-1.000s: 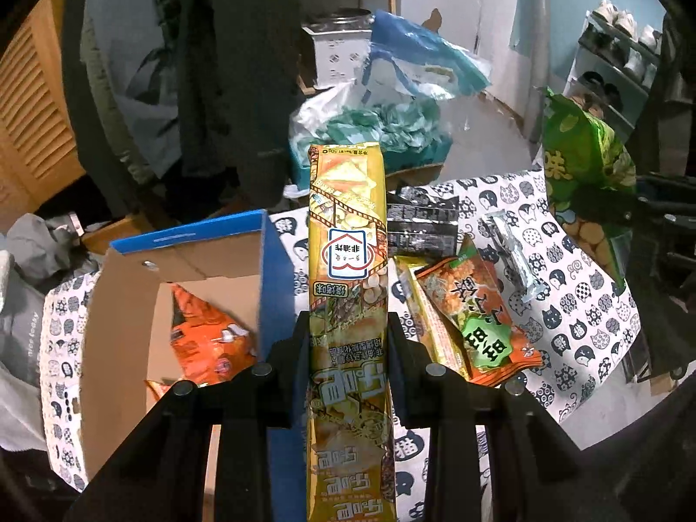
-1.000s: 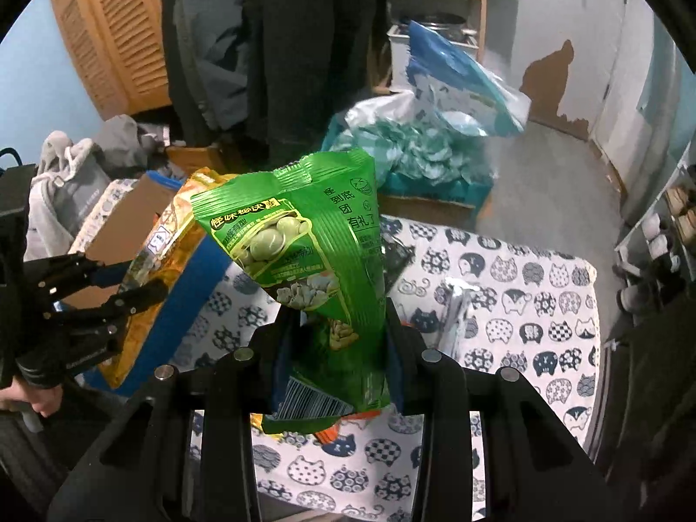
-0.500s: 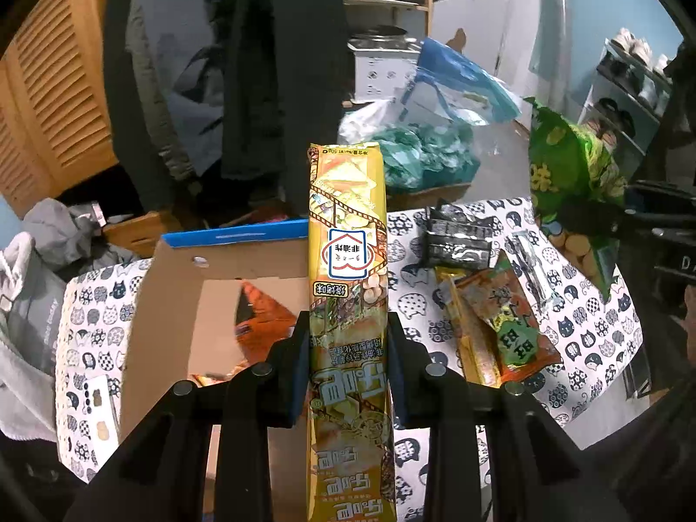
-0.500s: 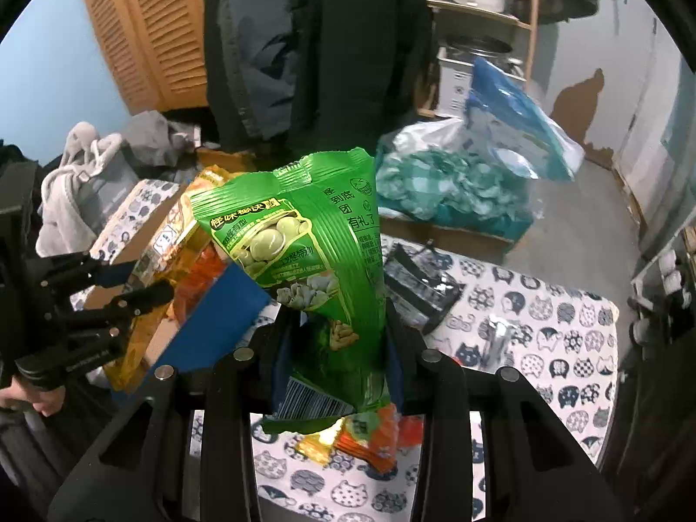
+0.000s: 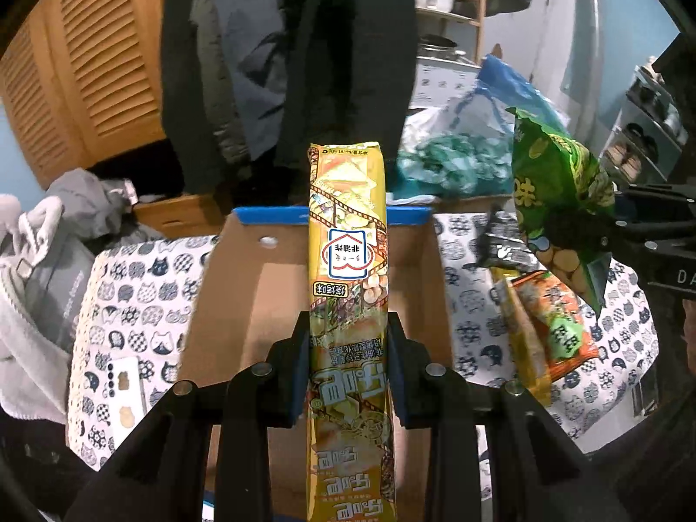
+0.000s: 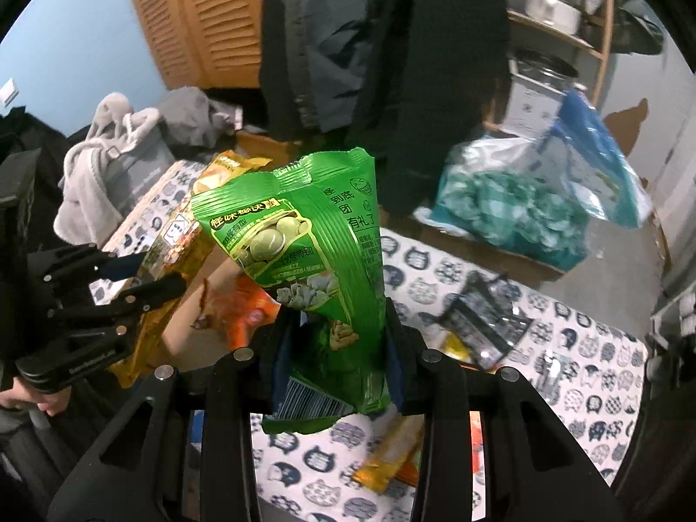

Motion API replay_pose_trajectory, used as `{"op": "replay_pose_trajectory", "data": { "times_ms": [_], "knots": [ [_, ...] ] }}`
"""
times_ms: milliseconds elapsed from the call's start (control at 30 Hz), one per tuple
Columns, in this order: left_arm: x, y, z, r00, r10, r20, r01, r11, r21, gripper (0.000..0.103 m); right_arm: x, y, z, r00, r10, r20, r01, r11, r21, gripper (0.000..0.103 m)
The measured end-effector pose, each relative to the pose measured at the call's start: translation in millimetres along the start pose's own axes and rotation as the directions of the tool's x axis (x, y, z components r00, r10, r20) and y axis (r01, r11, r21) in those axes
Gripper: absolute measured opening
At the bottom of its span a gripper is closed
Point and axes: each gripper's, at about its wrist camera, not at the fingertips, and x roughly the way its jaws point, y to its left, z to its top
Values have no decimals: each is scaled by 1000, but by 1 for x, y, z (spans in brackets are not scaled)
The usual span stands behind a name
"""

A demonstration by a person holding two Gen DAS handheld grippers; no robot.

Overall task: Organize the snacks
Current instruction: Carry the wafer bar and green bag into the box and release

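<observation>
My left gripper (image 5: 348, 348) is shut on a long yellow snack pack (image 5: 348, 261) and holds it upright over the open cardboard box (image 5: 243, 304) with a blue rim. My right gripper (image 6: 335, 335) is shut on a green pea snack bag (image 6: 300, 252), held above the table to the right of the box. The green bag also shows in the left wrist view (image 5: 561, 200). The yellow pack and left gripper show in the right wrist view (image 6: 174, 269). An orange snack bag (image 6: 243, 309) lies inside the box.
On the cat-print tablecloth (image 5: 143, 278) lie an orange and green snack bag (image 5: 557, 326), a yellow pack (image 5: 517, 335) and a black packet (image 6: 483, 326). Grey clothes (image 5: 43, 261) lie at the left. A blue plastic bag (image 6: 565, 191) and hanging coats stand behind.
My left gripper has swung left with the yellow pack, from the box's right wall to over the box's middle. My right gripper with the green bag has moved closer to the box.
</observation>
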Motion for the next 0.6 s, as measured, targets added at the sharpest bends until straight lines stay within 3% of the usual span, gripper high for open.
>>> {"op": "replay_pose_trajectory", "data": {
  "times_ms": [300,500,600],
  "knots": [
    [11,43,-19,998,36,-42,-39,997,-64,31,38,45,19,998,37,-51,-40,998,-57,35],
    [17,58,-29,998,-3,-70,-4,994,-105,31,60,66,24,994,63,-85,-70,995,-76,35],
    [19,59,-31,997,25,-67,-31,995,-93,32,70,75,24,992,73,-103,-82,992,-92,35]
  ]
}}
